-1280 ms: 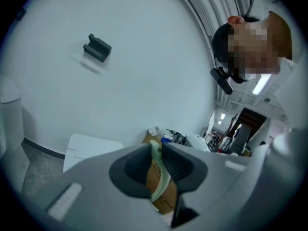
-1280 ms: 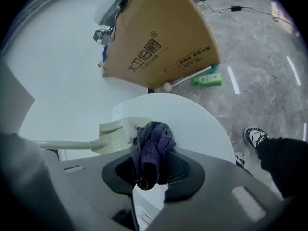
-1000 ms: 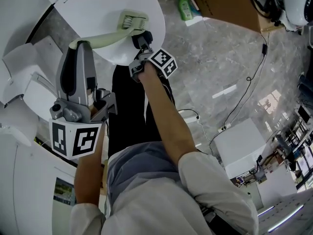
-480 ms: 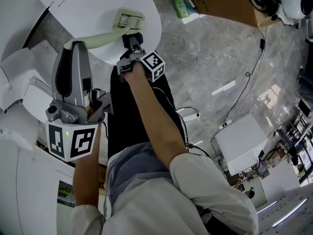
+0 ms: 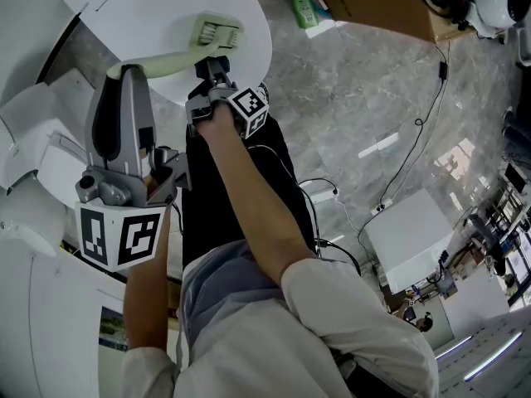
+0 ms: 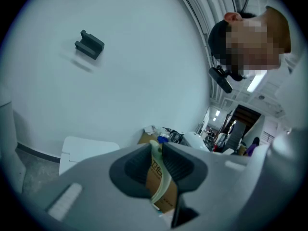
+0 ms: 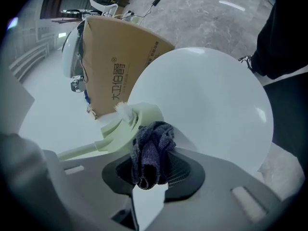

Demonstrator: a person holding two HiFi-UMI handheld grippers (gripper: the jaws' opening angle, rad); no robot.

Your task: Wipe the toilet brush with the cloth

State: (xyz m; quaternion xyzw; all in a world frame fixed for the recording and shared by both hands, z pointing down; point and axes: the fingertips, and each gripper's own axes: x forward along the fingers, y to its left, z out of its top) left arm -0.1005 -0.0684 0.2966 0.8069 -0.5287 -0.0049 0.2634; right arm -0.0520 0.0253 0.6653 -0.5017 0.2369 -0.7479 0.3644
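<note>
The pale green toilet brush is held level over the white toilet lid, its head pointing right. My left gripper is shut on the brush handle, which shows as a thin pale strip between the jaws. My right gripper is shut on a dark purple cloth. The cloth presses against the underside of the brush head, where white bristles show.
A brown cardboard box stands beyond the lid. A green bottle lies on the grey marble floor with cables trailing across it. White toilet parts fill the left side. The person's dark trousers are right under the grippers.
My right gripper with the cloth has slid left along the brush, from the head toward the handle. The left gripper has kept its hold with little movement.
</note>
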